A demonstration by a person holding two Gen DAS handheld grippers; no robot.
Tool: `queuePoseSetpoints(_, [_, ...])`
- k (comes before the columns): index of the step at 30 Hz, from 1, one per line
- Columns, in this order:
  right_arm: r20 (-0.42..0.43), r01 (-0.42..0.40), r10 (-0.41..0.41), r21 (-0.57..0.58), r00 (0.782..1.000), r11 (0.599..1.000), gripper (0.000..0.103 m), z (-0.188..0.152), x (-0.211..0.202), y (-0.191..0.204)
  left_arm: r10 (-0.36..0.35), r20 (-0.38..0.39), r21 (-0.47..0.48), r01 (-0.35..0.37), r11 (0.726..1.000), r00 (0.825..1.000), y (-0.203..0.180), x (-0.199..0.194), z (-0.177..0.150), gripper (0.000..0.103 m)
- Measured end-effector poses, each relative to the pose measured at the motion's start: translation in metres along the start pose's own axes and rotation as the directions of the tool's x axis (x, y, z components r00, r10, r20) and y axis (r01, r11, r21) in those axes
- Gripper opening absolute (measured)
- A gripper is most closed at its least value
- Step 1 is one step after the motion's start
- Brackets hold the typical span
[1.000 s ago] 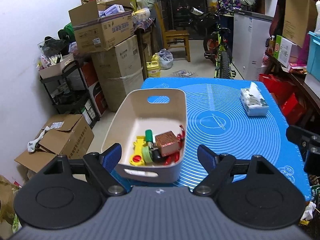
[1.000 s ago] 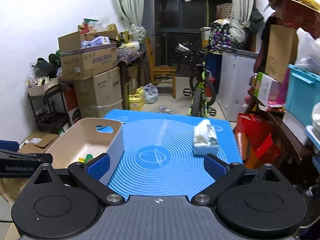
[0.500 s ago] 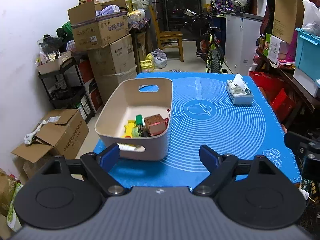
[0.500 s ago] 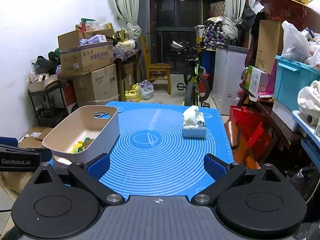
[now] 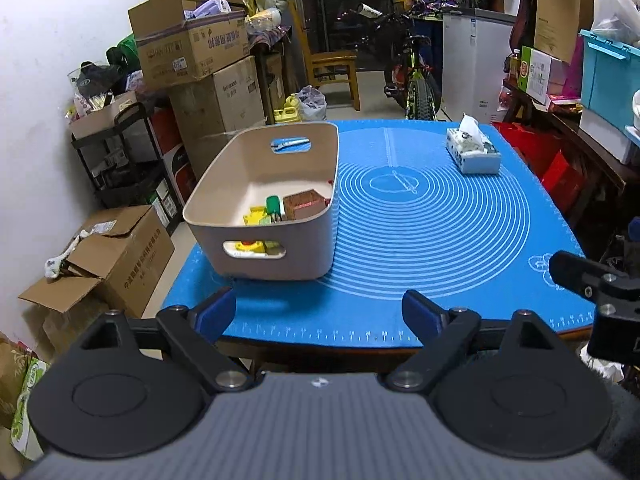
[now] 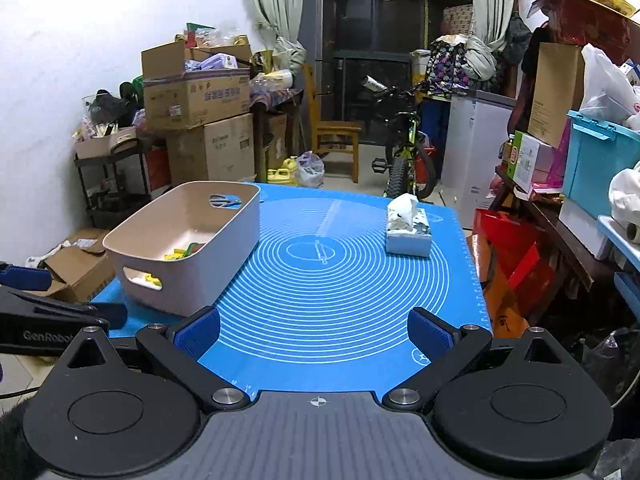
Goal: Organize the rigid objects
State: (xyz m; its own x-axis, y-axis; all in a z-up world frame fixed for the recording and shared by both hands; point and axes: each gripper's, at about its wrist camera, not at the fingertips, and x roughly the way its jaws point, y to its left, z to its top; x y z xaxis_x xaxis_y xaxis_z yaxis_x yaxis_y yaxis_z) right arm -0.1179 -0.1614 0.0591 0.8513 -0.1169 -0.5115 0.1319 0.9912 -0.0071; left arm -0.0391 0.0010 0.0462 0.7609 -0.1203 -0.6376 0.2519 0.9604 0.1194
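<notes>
A beige bin (image 5: pixel 304 168) (image 6: pixel 240 220) with handle slots sits on the left of the blue mat (image 5: pixel 432 232) (image 6: pixel 340 280). Inside lie a yellow toy (image 5: pixel 256 216), a green-capped piece (image 5: pixel 273 203) and a brown box (image 5: pixel 304 205). My left gripper (image 5: pixel 320 312) hangs over the table's near edge, short of the bin; its jaws are opening with nothing between them. My right gripper (image 6: pixel 316 330) stands open and empty above the mat's near edge, right of the bin.
A tissue box (image 5: pixel 474 154) (image 6: pixel 408 232) stands at the mat's far right. Cardboard boxes (image 5: pixel 120 256) and a black shelf (image 5: pixel 120 160) crowd the floor to the left. A bicycle (image 6: pixel 404 160), a wooden chair (image 6: pixel 336 136) and a white freezer (image 5: pixel 472 60) stand beyond the table.
Both grippers have drawn back from the bin and mat toward the table's near edge. The bin and tissue box look farther away. The bin's contents stay in place.
</notes>
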Motion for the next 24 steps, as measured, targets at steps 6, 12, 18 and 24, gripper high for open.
queuePoseSetpoints(6, [-0.026, -0.018, 0.018, 0.008, 1.000, 1.000, 0.099, -0.011, 0.008, 0.004, -0.006, -0.025, -0.014, 0.005, 1.000, 1.000, -0.001, 0.012, -0.022, 0.090])
queuePoseSetpoints(12, [-0.039, -0.024, 0.024, 0.008, 0.999, 1.000, 0.099, -0.013, 0.017, 0.005, -0.007, -0.044, -0.036, 0.005, 0.999, 0.999, 0.003, 0.022, -0.029, 0.090])
queuePoseSetpoints(18, [-0.051, -0.027, 0.027, 0.002, 0.998, 1.000, 0.099, -0.017, 0.025, 0.011, -0.004, -0.047, -0.033, 0.003, 0.999, 0.999, 0.002, 0.025, -0.034, 0.090])
queuePoseSetpoints(24, [-0.061, -0.037, 0.036, -0.018, 0.998, 0.999, 0.099, -0.020, 0.029, 0.018, -0.008, -0.051, -0.043, 0.006, 0.999, 0.999, 0.005, 0.027, -0.036, 0.090])
